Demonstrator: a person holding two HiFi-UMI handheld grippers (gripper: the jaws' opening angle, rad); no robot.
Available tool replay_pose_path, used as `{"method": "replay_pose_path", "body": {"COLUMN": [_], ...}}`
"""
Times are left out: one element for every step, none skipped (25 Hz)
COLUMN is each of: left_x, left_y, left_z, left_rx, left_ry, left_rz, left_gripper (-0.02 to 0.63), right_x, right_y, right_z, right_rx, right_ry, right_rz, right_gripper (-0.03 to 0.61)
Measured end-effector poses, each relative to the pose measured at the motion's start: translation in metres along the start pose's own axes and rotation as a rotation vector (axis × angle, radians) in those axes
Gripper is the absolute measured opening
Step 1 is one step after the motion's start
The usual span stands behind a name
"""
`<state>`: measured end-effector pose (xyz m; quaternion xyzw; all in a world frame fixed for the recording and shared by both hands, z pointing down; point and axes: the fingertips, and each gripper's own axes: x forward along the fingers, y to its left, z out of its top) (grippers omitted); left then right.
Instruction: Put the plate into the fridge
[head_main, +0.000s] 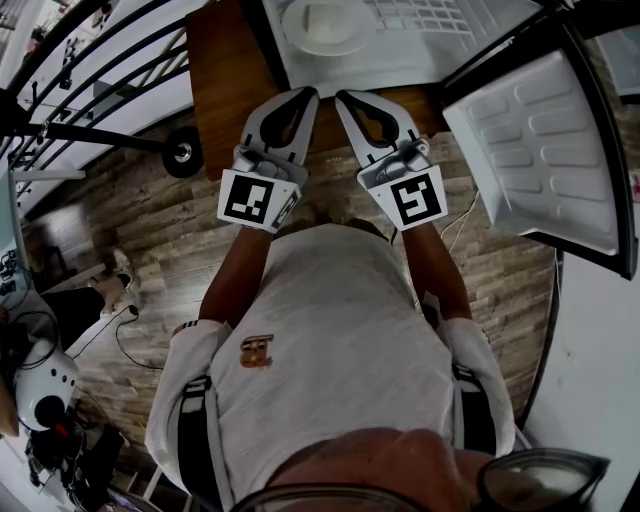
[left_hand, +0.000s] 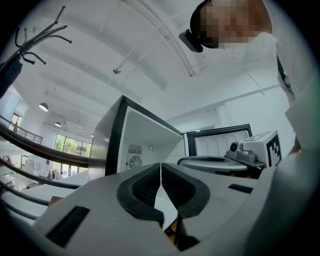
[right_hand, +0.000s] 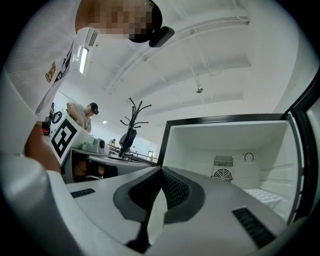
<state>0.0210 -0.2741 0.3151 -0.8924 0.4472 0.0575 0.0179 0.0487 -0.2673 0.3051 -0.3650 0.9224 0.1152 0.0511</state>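
Okay, both tools empty and closed. Left tool (head_main: 306, 97): in its own view the two dark pads are pressed together along the whole seam, with nothing pinched between them. Right tool (head_main: 346, 98): same, pads meet tip to tip and hold nothing.

Seen from the head, the tools point forward side by side with a narrow gap between their tips, not touching each other. The tips hang over the near edge of the wooden surface (head_main: 222, 70), just in front of the fridge (head_main: 400, 62) opening. Neither tool touches the fridge or the plate. Each has its marker cube (head_main: 258, 199) at the rear, by the person's wrists.

Plate (head_main: 326, 24): white, lying flat inside the open fridge on the left part of its white interior floor. It is past the tool tips and apart from them, nearer the left tool's line than the right's. The gripper views do not show the plate.

Fridge door (head_main: 545, 140) is swung wide to the right, white moulded inner side showing. The right gripper view looks straight into the white cavity with a round fan grille (right_hand: 223, 174) on the back wall. The left gripper view sees the fridge from its left outer side, with the right tool off to the right. The fridge stands on the wooden surface, with wood-plank floor (head_main: 150, 230) below.
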Motion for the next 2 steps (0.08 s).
{"method": "replay_pose_path", "body": {"left_x": [0.0000,0.0001], "left_y": [-0.0002,-0.0004], "left_z": [-0.0002,-0.0004], "left_rx": [-0.001,-0.002], "left_ry": [-0.001,-0.001], "left_rz": [0.000,-0.001], "left_gripper": [0.025,0.025], "right_x": [-0.0001,-0.0003], "right_y": [-0.0001,-0.0002], "right_z": [0.0001,0.0002], "right_rx": [-0.001,-0.003], "right_ry": [-0.001,-0.003], "right_rz": [-0.001,-0.002], "right_gripper": [0.032,0.032]}}
